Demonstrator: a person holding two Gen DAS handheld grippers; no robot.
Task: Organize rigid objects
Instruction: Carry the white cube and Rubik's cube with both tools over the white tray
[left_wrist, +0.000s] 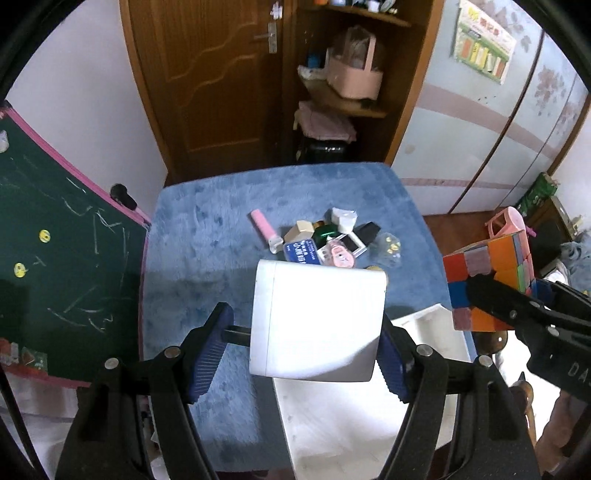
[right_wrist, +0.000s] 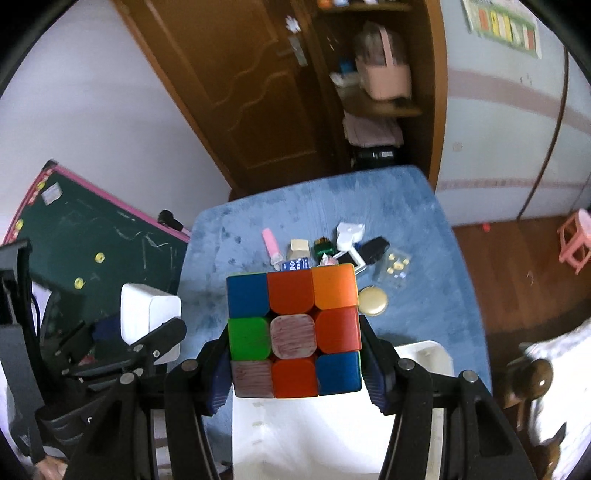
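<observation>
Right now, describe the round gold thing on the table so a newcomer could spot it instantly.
Start at the blue fuzzy table cover and find the pile of small items near its middle. On the near right edge of that pile, beside the clear packet of yellow pieces, lies the gold disc. It is the only flat, round, plain gold item; its neighbours are boxy or printed.

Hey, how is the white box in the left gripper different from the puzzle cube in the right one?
The white box is plain, one colour and smooth-faced; the puzzle cube is split into blue, red, orange and green squares, some scribbled over. The box has rounded edges and looks oblong; the cube looks even-sided. Both are rigid, held off the blue cloth, one in the left gripper, one in the right gripper.
</observation>
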